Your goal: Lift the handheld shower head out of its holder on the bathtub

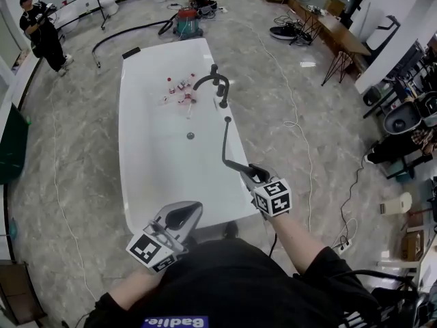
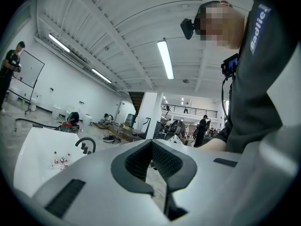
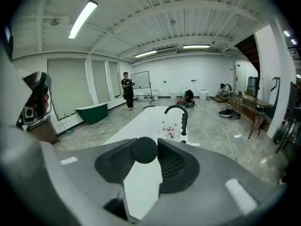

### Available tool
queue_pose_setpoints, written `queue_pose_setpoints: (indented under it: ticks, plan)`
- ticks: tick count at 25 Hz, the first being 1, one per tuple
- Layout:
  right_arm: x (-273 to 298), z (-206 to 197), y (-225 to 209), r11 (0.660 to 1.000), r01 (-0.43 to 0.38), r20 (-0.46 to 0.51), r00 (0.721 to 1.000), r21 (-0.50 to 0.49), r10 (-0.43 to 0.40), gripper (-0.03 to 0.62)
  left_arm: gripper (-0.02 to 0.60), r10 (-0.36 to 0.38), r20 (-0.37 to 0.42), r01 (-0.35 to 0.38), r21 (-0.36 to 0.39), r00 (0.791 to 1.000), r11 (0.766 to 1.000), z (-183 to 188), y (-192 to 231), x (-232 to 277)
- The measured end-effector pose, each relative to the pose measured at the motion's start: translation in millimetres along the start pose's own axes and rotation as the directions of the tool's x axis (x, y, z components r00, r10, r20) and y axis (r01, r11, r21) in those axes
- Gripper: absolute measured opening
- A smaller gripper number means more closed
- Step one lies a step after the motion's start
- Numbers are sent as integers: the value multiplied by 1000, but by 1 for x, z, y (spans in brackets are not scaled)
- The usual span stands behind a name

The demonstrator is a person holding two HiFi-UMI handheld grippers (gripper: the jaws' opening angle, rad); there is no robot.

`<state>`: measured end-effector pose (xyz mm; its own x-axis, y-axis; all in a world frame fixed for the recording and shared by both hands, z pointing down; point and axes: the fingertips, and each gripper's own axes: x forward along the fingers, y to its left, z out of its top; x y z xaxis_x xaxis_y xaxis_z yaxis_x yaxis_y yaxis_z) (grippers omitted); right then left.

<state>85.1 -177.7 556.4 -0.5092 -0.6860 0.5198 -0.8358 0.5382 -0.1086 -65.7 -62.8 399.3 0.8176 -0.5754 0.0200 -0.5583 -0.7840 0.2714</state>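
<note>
**Shower head gripped in right claw, clear of the faucet**

Item 1, right claw (image 1: 254, 175). We find it clenched on the shower head (image 1: 224, 142). In the right gripper view the black rounded end of the wand sits between the two pads, which press on it from both sides.

Item 2, shower head. We record a slim black wand that runs forward from the right claw's tips, over the near edge of the tub (image 1: 147, 149). Its far end is close to the faucet (image 1: 208, 80) but apart from it. We cannot tell which fitting is the holder.

Item 3, left claw (image 1: 183, 216). We note its jaws drawn together at the tips with nothing between them. It is beside and below the right claw, over the tub's near end and close to the person's body. The left gripper view looks level across the room.

Item 4, tub. White and long, it stretches away ahead of both claws. The black arched faucet stands on the rim straight ahead of the right claw. Small bottles (image 1: 179, 91) lie inside, ahead and left of that claw, level with the faucet. The drain (image 1: 190, 136) is nearer to it than the bottles are.

Item 5, surroundings. A person (image 1: 41, 33) stands far ahead and left of the left claw, well beyond the tub. We also list a green tub (image 3: 91, 112) left of the right claw, by the wall.
</note>
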Motion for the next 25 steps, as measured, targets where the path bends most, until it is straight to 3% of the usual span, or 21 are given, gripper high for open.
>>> queue_pose_setpoints:
  ticks: [25]
  plan:
    - [-99, 30, 102, 978, -189, 142, 974, 87, 176, 132, 0, -129, -65, 130, 9, 990, 991, -23, -36, 25]
